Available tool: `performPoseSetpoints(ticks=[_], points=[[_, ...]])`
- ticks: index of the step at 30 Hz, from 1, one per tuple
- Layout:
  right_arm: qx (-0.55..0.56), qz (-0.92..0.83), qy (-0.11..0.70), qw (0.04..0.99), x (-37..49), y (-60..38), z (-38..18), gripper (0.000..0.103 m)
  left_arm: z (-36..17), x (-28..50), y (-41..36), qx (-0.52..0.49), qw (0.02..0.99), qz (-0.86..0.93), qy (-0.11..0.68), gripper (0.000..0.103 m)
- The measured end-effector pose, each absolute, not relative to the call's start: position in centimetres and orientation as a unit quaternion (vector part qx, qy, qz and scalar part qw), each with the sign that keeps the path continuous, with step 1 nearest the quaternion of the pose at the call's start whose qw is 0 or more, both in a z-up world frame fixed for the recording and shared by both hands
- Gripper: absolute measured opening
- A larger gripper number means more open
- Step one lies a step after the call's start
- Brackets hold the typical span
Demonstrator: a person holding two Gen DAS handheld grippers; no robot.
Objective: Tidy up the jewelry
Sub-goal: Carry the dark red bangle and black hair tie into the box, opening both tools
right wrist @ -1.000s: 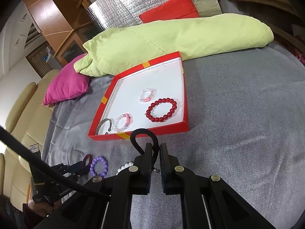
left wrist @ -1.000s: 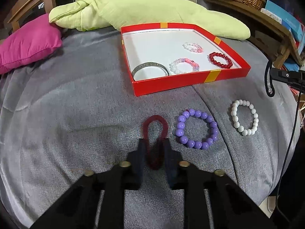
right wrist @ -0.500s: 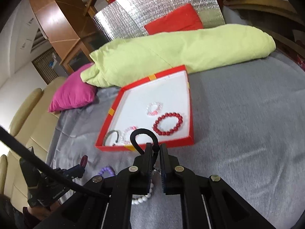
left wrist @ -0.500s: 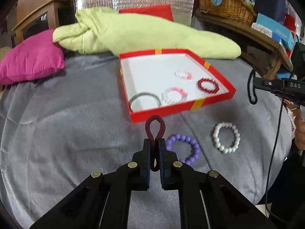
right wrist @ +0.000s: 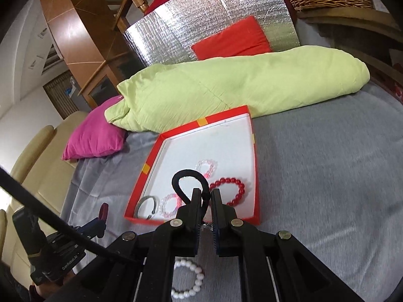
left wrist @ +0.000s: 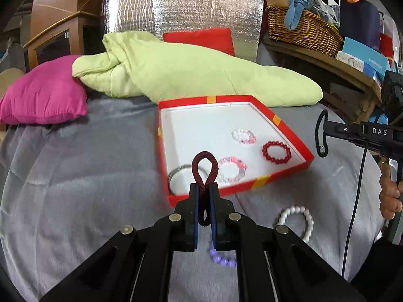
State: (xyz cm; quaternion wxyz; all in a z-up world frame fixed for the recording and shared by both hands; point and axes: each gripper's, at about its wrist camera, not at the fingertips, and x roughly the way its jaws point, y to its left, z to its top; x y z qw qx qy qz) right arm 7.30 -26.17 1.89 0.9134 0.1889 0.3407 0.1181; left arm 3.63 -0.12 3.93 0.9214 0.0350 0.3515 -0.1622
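Dark red and ribbed, the elastic hair tie (left wrist: pixel 203 173) sits pinched between the narrow jaws of your left gripper (left wrist: pixel 204 197), its loop standing up past the fingertips and a short end hanging below them. You hold that gripper tilted downward above the grey quilted bedspread (left wrist: pixel 75 176), just short of the near edge of the shallow red cardboard box with a white floor (left wrist: pixel 289 138). Your right gripper (right wrist: pixel 206 202) is likewise angled down near the box's near edge, jaws closed on a black elastic hair tie (right wrist: pixel 187 176) whose loop leans to the left in the right wrist view. In the left wrist view your right hand (left wrist: pixel 389 198) wraps the handle at the right edge of the picture.

Inside the box lie a dark red bead bracelet (left wrist: pixel 276 151), two clear-and-pink bead bracelets (left wrist: pixel 243 136) (left wrist: pixel 231 170), and a silver metal bangle (left wrist: pixel 180 173) in the near left corner. Outside the box, on the bedspread near you, lies a white bead bracelet (left wrist: pixel 298 220); the purple bead bracelet (left wrist: pixel 221 255) is mostly hidden under your left gripper and blurred, so its shape is hard to judge.
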Motion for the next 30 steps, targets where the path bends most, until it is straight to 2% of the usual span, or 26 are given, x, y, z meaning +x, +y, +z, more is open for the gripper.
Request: performPoseSetpoints(ticks=[19, 30], points=[[0.213, 0.073, 0.356, 0.907, 17.6, -27.5, -1.1, 0.009, 1.9, 14.7, -3.1, 0.046, 0.910, -0.160, 0.379, 0.009], [0.191, 0.073, 0.387, 0.899, 20.7, -26.4, -3.2, 0.010, -0.2, 17.4, -4.5, 0.048, 0.893, -0.165, 0.417, 0.009]])
